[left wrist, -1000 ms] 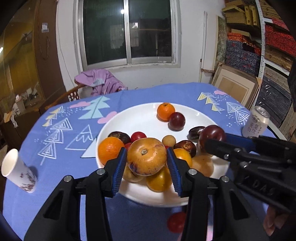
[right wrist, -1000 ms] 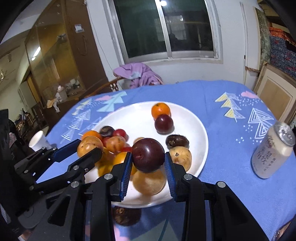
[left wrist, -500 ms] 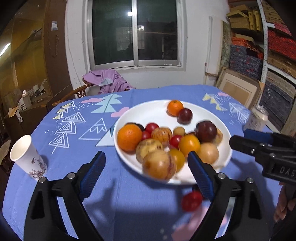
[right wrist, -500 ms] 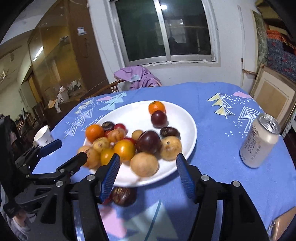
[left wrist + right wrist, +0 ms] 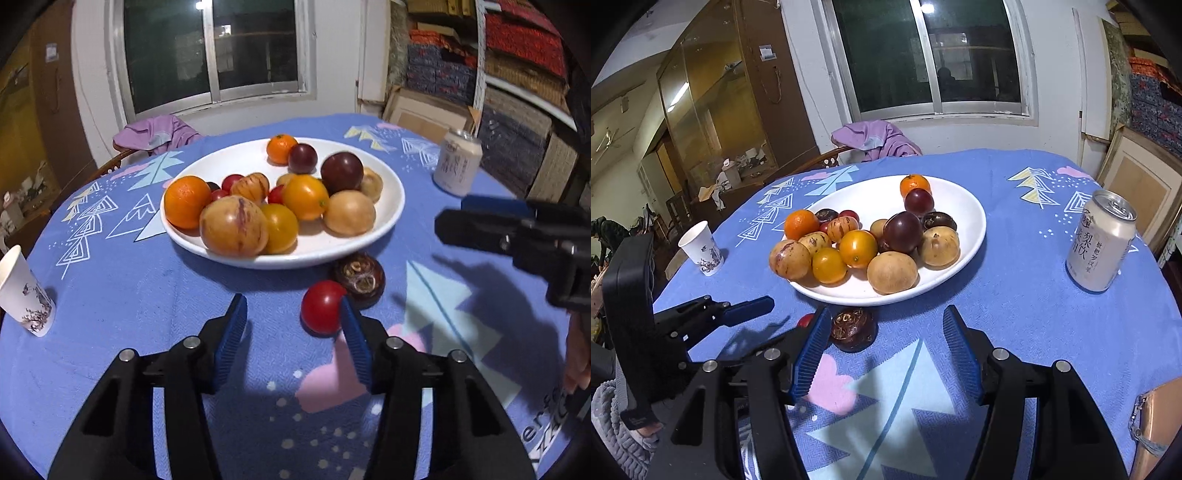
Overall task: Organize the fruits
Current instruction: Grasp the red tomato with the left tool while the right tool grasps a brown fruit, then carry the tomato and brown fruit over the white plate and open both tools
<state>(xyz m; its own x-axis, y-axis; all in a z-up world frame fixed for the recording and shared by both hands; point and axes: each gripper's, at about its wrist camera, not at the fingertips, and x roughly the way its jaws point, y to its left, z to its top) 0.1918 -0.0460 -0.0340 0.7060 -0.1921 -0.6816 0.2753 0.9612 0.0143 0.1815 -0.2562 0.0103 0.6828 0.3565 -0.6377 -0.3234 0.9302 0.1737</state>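
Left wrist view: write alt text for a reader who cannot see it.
The open left gripper hovers over a blue tablecloth, its right finger beside a red fruit and a dark brown fruit. Behind them, a white plate holds piled fruit.

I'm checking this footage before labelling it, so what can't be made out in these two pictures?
- Red tomato: right wrist view, mostly hidden behind the right tool; its right edge is covered by a finger of the left tool in the left wrist view.
- Small dark fruit: left wrist view, behind the big orange.
- Can print: too small to read fully.
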